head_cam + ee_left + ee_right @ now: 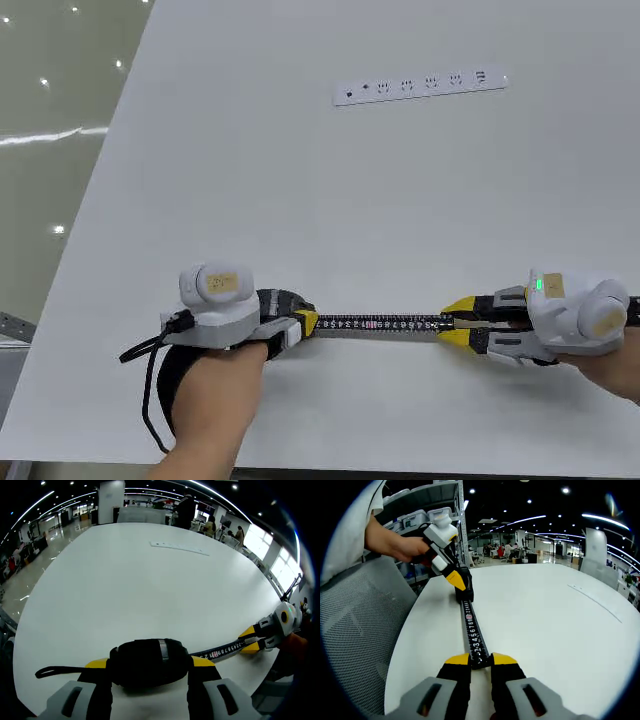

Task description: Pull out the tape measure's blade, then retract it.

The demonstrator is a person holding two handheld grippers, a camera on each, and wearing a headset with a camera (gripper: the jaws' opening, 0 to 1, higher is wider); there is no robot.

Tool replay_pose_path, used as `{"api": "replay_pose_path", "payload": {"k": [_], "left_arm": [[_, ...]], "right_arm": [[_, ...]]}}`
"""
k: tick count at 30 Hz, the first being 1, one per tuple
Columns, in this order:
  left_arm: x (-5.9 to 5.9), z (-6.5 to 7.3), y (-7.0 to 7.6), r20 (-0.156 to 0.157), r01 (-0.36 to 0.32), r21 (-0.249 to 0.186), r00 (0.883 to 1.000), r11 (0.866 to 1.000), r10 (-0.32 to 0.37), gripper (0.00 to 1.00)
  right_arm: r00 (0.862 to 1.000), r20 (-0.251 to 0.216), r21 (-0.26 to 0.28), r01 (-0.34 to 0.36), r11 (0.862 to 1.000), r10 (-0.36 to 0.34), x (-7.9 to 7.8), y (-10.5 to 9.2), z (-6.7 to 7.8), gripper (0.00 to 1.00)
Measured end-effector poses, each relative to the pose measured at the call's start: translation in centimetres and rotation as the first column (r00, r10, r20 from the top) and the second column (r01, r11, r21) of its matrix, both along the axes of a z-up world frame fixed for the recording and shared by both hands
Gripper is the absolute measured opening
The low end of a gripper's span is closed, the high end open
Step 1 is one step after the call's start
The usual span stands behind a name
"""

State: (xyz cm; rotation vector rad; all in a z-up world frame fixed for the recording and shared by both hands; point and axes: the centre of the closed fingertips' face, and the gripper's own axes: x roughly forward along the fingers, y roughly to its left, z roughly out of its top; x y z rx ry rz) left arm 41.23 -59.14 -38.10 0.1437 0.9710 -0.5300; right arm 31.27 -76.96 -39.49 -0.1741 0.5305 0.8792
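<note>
Tape measure: the black tape measure [150, 662] sits on the white table [300, 180], left of centre near the bottom of the head view and low in the middle of the left gripper view.
Blade: the blade [380, 323] is drawn out and runs level across the lower middle of the head view, from the tape measure toward the right. Whether it rests on the table or hangs just above it I cannot tell.
Left gripper: the left gripper [300, 322] is clenched on the tape measure, with one yellow-tipped jaw on each side of it.
Right gripper: the right gripper [475, 659] pinches the free end of the blade between its yellow tips.
Around: a white power strip [420, 85] lies flat in the upper right of the head view, well apart from the blade.
In the way: in the head view the left gripper's body covers much of the tape measure.
Head view adds: a black cable [150, 390] loops down from the left gripper at the lower left.
Left gripper view adds: a black strap [60, 670] trails from the tape measure to the lower left, and people stand past the table's far end at the top.
Right gripper view adds: the white numbers printed along the blade show, a grey mesh chair [360, 630] stands at the left beside the table edge, and shelves [420, 510] with bins stand at the upper left.
</note>
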Motion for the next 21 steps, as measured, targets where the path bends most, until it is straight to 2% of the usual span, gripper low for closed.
{"api": "replay_pose_path", "payload": {"k": [2, 4, 7, 21], "left_arm": [[0.0, 0.0, 0.0, -0.001, -0.001, -0.002, 1.0, 1.0, 0.001, 0.57], [0.0, 0.0, 0.0, -0.002, 0.0, -0.002, 1.0, 1.0, 0.0, 0.57], [0.0, 0.0, 0.0, -0.002, -0.001, -0.005, 1.0, 1.0, 0.001, 0.57], [0.0, 0.0, 0.0, -0.004, -0.005, -0.019, 1.0, 1.0, 0.005, 0.57]], "right_arm": [[1.0, 0.001, 0.003, -0.002, 1.0, 0.002, 0.1, 0.1, 0.0, 0.13], [1.0, 0.004, 0.039, -0.001, 0.999, 0.001, 0.4, 0.4, 0.4, 0.13], [1.0, 0.006, 0.028, -0.016, 0.999, 0.016, 0.7, 1.0, 0.0, 0.13], [1.0, 0.009, 0.076, -0.024, 0.997, 0.023, 1.9, 3.4, 0.1, 0.13]]}}
